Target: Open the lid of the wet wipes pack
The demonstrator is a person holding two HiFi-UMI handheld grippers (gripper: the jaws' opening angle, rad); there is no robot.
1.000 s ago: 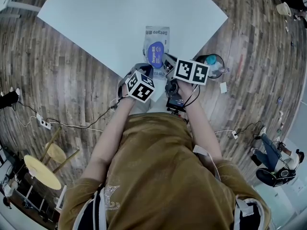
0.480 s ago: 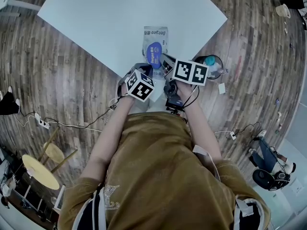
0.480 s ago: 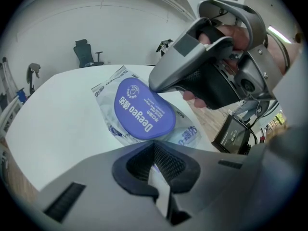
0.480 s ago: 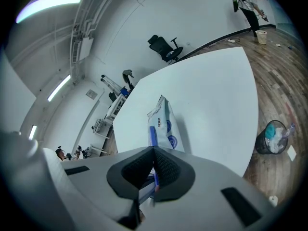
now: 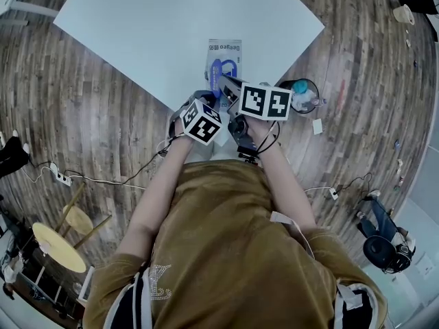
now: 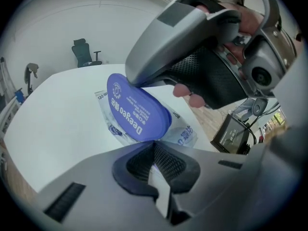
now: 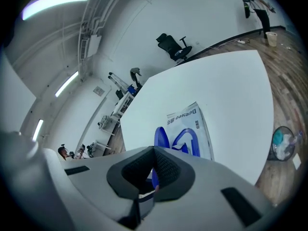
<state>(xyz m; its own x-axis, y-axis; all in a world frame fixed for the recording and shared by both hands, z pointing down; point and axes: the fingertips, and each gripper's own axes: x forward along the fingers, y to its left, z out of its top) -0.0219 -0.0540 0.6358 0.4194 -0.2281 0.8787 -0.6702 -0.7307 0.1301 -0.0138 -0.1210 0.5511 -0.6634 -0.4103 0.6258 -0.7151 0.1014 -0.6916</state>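
The wet wipes pack (image 5: pixel 224 55) lies on the white table (image 5: pixel 158 26) near its front corner. Its blue oval lid (image 6: pixel 137 108) stands lifted off the pack, hinged at the near end. My right gripper (image 5: pixel 221 81) is shut on the lid's free edge, and its grey jaw covers that edge in the left gripper view. In the right gripper view the lid (image 7: pixel 160 137) rises beside the blue-rimmed opening (image 7: pixel 188 141). My left gripper (image 6: pixel 155 148) is shut on the pack's near edge, with a pale strip of the pack between its pads.
A round waste bin (image 5: pixel 302 93) with a bottle in it stands on the wooden floor right of the table corner. Cables and a power strip (image 5: pixel 62 177) lie on the floor at left. An office chair (image 7: pixel 174 46) stands beyond the table.
The lid lay flat on the pack a second ago; it is now raised. My right gripper has moved up and left with the lid's edge. The left gripper has barely moved.
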